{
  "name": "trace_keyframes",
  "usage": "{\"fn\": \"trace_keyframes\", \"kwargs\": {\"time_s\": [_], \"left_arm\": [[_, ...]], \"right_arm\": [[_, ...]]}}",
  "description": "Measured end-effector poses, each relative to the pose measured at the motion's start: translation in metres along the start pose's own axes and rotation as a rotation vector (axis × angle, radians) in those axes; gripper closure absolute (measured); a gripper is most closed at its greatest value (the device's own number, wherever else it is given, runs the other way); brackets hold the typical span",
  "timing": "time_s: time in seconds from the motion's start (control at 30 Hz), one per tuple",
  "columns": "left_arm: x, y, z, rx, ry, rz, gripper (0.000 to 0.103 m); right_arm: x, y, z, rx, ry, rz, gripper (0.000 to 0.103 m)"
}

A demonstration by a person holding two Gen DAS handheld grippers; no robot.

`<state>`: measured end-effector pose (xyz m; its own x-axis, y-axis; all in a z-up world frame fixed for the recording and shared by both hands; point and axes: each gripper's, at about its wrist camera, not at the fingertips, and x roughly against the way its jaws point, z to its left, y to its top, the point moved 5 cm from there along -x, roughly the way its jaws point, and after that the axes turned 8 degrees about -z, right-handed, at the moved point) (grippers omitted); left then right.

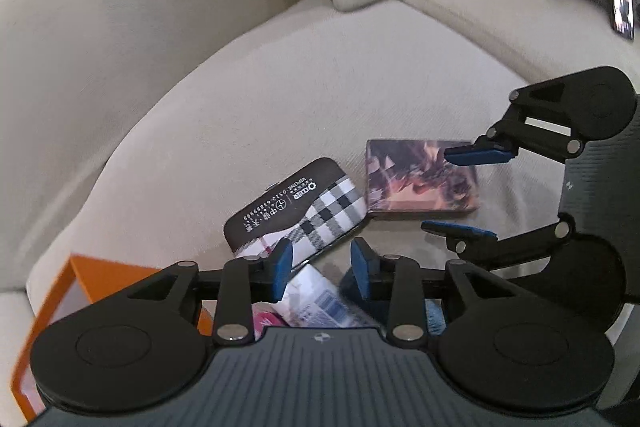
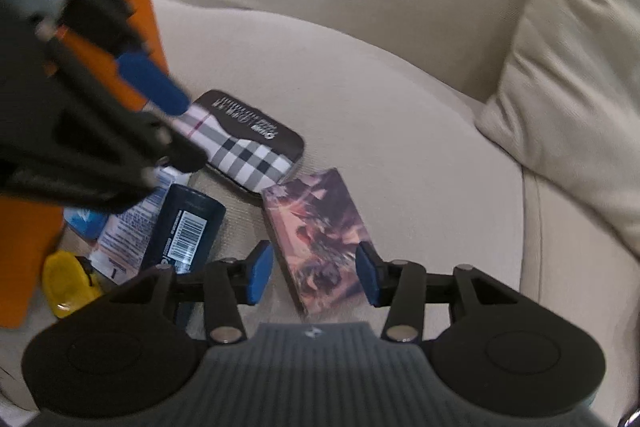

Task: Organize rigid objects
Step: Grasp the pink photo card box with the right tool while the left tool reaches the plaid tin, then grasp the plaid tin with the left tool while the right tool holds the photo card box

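I see a beige sofa seat (image 2: 400, 131) carrying the clutter. My right hand-held gripper (image 2: 314, 277) hangs over a flat box with a purple-pink picture (image 2: 320, 231) — its blue pads (image 2: 259, 275) stand on either side of the box's near end, apart from it as far as I can tell, so nothing is grasped. My left hand-held gripper (image 1: 322, 273) is also released, jaws partly spread with nothing between them, above the near edge of a plaid tin (image 1: 296, 211). The tin lies just beside the picture box, corner close to corner. Left of them sit a dark blue can with a barcode (image 2: 188, 227), a white tube (image 2: 124, 235), a yellow clip-like thing (image 2: 68, 283) and an orange box (image 1: 52, 311). A cream cushion (image 2: 568, 75) leans at the sofa's far right.
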<state>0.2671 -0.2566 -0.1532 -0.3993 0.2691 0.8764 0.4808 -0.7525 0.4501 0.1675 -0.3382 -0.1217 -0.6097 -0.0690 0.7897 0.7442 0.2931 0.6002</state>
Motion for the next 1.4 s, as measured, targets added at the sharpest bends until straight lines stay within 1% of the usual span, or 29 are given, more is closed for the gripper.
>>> {"fn": "trace_keyframes", "kwargs": {"time_s": [0.1, 0.13, 0.2, 0.27, 0.37, 0.43, 0.5, 0.6, 0.67, 0.77, 0.8, 0.87, 0.97, 1.0, 1.03, 1.1, 1.2, 1.23, 1.27, 1.3, 1.33, 1.37, 1.4], "left_arm": [[-0.007, -0.002, 0.003, -0.024, -0.011, 0.010, 0.061], [-0.008, -0.002, 0.004, -0.025, -0.014, 0.014, 0.061], [-0.010, -0.003, 0.006, -0.030, -0.016, 0.019, 0.061], [-0.012, -0.004, 0.007, -0.032, -0.023, 0.022, 0.061], [-0.016, -0.005, 0.008, -0.032, -0.035, 0.024, 0.060], [-0.018, -0.005, 0.008, -0.035, -0.042, 0.024, 0.059], [-0.019, -0.005, 0.007, -0.043, -0.050, 0.021, 0.054], [-0.018, -0.006, 0.007, -0.062, -0.059, 0.019, 0.050], [-0.019, -0.006, 0.006, -0.078, -0.067, 0.021, 0.046], [-0.023, -0.005, 0.003, -0.111, -0.075, 0.030, 0.041], [-0.025, -0.004, 0.002, -0.128, -0.070, 0.029, 0.040], [-0.028, -0.002, -0.002, -0.171, -0.067, 0.028, 0.032], [-0.034, 0.001, -0.009, -0.204, -0.083, 0.047, 0.026], [-0.037, 0.001, -0.014, -0.226, -0.089, 0.057, 0.025], [-0.039, 0.001, -0.018, -0.251, -0.091, 0.063, 0.023], [-0.043, 0.001, -0.025, -0.295, -0.086, 0.071, 0.021], [-0.053, 0.002, -0.031, -0.309, -0.067, 0.103, 0.023], [-0.056, 0.002, -0.032, -0.327, -0.055, 0.104, 0.023], [-0.057, 0.001, -0.035, -0.366, -0.042, 0.101, 0.026], [-0.057, 0.000, -0.038, -0.412, -0.027, 0.096, 0.031], [-0.058, -0.001, -0.039, -0.451, -0.006, 0.093, 0.040], [-0.057, -0.002, -0.039, -0.485, 0.017, 0.094, 0.053], [-0.055, -0.003, -0.039, -0.518, 0.038, 0.091, 0.059]], "right_arm": [[-0.011, -0.003, 0.007, 0.033, -0.011, 0.008, 0.054], [-0.012, -0.004, 0.010, 0.068, -0.028, -0.007, 0.050], [-0.016, -0.006, 0.018, 0.145, -0.061, -0.016, 0.048], [-0.019, -0.010, 0.025, 0.213, -0.088, -0.022, 0.042], [-0.025, -0.016, 0.036, 0.333, -0.143, -0.042, 0.042], [-0.026, -0.017, 0.038, 0.353, -0.156, -0.053, 0.044], [-0.026, -0.015, 0.035, 0.346, -0.169, -0.062, 0.052], [-0.021, -0.010, 0.025, 0.279, -0.133, -0.063, 0.055], [-0.014, -0.004, 0.017, 0.218, -0.100, -0.064, 0.063], [-0.007, 0.007, 0.002, 0.110, -0.067, -0.071, 0.070], [-0.005, 0.010, -0.008, 0.051, -0.055, -0.069, 0.071], [-0.002, 0.015, -0.029, -0.079, -0.027, -0.063, 0.072], [0.002, 0.016, -0.054, -0.238, 0.004, -0.055, 0.073], [0.003, 0.015, -0.062, -0.283, 0.009, -0.055, 0.073], [0.005, 0.016, -0.063, -0.310, 0.010, -0.055, 0.073], [0.006, 0.016, -0.067, -0.349, 0.006, -0.058, 0.074], [0.003, 0.015, -0.066, -0.337, -0.022, -0.049, 0.074], [0.001, 0.015, -0.066, -0.324, -0.036, -0.048, 0.074], [0.000, 0.014, -0.066, -0.313, -0.051, -0.046, 0.074], [-0.001, 0.013, -0.067, -0.307, -0.060, -0.043, 0.074], [-0.002, 0.011, -0.068, -0.307, -0.066, -0.038, 0.075], [-0.002, 0.008, -0.069, -0.316, -0.070, -0.036, 0.075], [-0.003, 0.007, -0.071, -0.324, -0.068, -0.037, 0.075]]}}
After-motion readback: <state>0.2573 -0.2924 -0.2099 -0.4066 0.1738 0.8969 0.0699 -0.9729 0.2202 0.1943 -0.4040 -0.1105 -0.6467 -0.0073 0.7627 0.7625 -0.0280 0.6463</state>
